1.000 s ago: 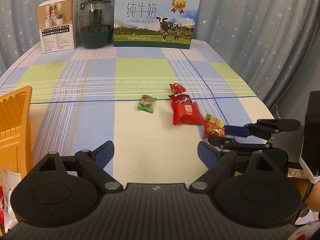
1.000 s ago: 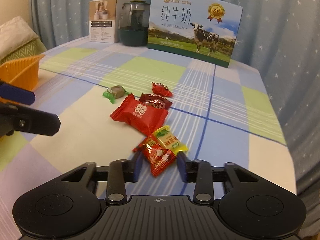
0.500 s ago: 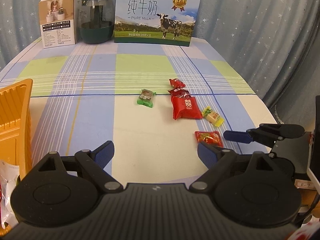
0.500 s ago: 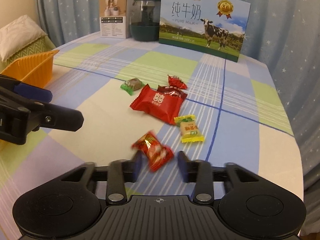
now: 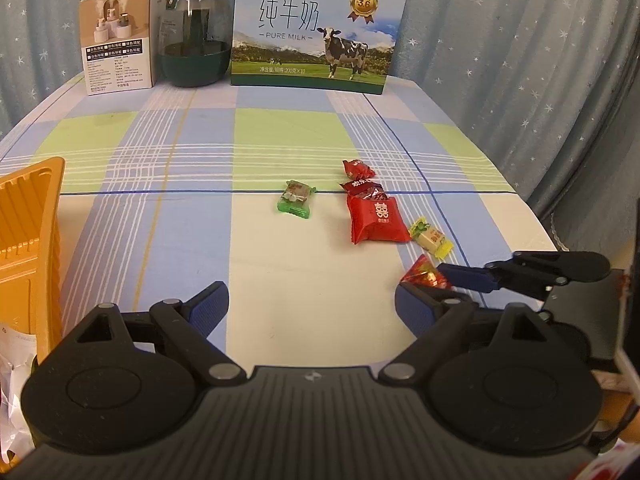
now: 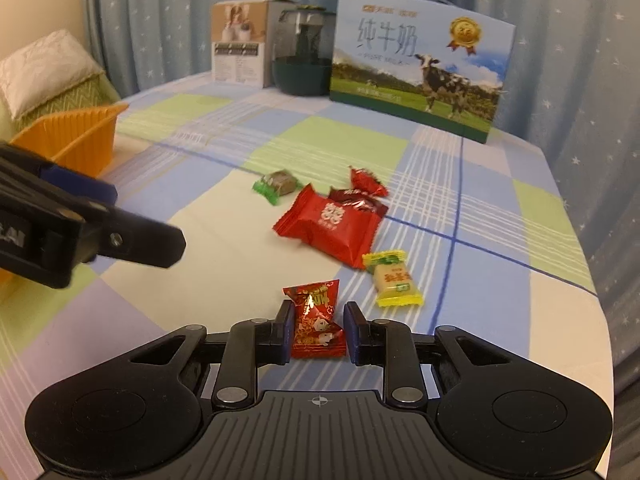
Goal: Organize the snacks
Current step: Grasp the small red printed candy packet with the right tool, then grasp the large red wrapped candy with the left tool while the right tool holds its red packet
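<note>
My right gripper (image 6: 316, 334) is shut on a small red candy (image 6: 316, 322) and holds it just above the table; the candy also shows in the left wrist view (image 5: 425, 273). On the cloth lie a big red packet (image 6: 332, 226), a dark red candy (image 6: 358, 200), a small red candy (image 6: 366, 180), a green candy (image 6: 278, 184) and a yellow candy (image 6: 394, 278). My left gripper (image 5: 310, 300) is open and empty over the near table. An orange basket (image 5: 24, 248) stands at the left.
A milk carton box (image 5: 316, 32), a dark green jar (image 5: 196, 40) and a small product box (image 5: 118, 36) stand along the far table edge. The table's right edge (image 5: 532, 216) drops off beside a starred curtain. A cushion (image 6: 44, 68) lies beyond the basket.
My right gripper closed on the red candy, pulled it back from the yellow candy and lifted it. The left gripper stayed open and barely moved.
</note>
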The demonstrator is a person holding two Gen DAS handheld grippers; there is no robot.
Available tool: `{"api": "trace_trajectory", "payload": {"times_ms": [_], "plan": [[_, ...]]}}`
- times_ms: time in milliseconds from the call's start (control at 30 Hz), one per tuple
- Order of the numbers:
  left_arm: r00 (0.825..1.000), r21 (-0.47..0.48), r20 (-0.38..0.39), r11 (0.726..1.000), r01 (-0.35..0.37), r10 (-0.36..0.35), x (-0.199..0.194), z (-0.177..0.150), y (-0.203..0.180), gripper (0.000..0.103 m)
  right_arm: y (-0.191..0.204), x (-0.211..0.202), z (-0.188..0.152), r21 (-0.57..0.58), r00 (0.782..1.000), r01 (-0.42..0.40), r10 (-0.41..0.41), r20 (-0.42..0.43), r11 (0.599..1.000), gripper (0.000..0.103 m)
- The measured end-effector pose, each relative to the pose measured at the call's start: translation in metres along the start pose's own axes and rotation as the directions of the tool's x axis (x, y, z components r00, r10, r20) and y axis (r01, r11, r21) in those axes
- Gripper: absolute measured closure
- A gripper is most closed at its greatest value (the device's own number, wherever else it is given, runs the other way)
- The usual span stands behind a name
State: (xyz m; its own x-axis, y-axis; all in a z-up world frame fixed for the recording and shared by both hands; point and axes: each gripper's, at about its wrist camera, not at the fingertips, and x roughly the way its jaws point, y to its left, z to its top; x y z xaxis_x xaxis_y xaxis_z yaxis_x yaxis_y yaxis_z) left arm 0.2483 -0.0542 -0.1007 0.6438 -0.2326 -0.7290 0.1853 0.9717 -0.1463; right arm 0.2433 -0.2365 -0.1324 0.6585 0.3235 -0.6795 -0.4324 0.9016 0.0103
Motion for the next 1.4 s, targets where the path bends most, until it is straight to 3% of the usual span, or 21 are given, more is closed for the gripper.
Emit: {"api": "trace_trajectory", "payload": {"times_ms": [200,467,667,867,967,1000,1100,1400], "plan": [[1.0,-0.002,0.003,1.0,0.012,-0.012,0.005,0.001,-0.006,0.014,-0.031,-0.005,0.01,0.09,0.995,0.094,-0.096,0.018,0.992,0.077],[0.998,0.013,0.043,0.999,0.037,-0.037,0.025,0.015,-0.019,0.017,-0.057,0.001,0.018,0.194,0.995,0.099,-0.1,-0.003,0.976,0.077],[0.996,-0.026,0.043,0.996,0.085,-0.084,0.06,0.029,-0.02,0.025,-0.072,0.01,0.018,0.293,0.995,0.1,-0.096,-0.026,0.951,0.077],[0.989,-0.05,0.056,0.989,0.14,-0.137,0.086,0.039,-0.025,0.041,-0.074,0.009,0.014,0.32,0.994,0.111,-0.106,-0.033,0.941,0.077],[0.989,-0.056,0.033,0.988,0.144,-0.142,0.099,0.04,-0.027,0.056,-0.073,0.007,0.012,0.329,0.993,0.114,-0.11,-0.031,0.938,0.077],[0.989,-0.052,0.027,0.988,0.144,-0.143,0.102,0.04,-0.028,0.065,-0.073,0.007,0.012,0.326,0.993,0.114,-0.111,-0.03,0.938,0.077],[0.988,-0.039,0.025,0.987,0.153,-0.152,0.102,0.037,-0.031,0.076,-0.072,0.007,0.012,0.328,0.993,0.116,-0.112,-0.031,0.938,0.077],[0.99,-0.065,0.039,0.988,0.141,-0.139,0.078,0.025,-0.026,0.084,-0.06,-0.001,0.01,0.347,0.995,0.101,-0.102,-0.017,0.932,0.077]]}}
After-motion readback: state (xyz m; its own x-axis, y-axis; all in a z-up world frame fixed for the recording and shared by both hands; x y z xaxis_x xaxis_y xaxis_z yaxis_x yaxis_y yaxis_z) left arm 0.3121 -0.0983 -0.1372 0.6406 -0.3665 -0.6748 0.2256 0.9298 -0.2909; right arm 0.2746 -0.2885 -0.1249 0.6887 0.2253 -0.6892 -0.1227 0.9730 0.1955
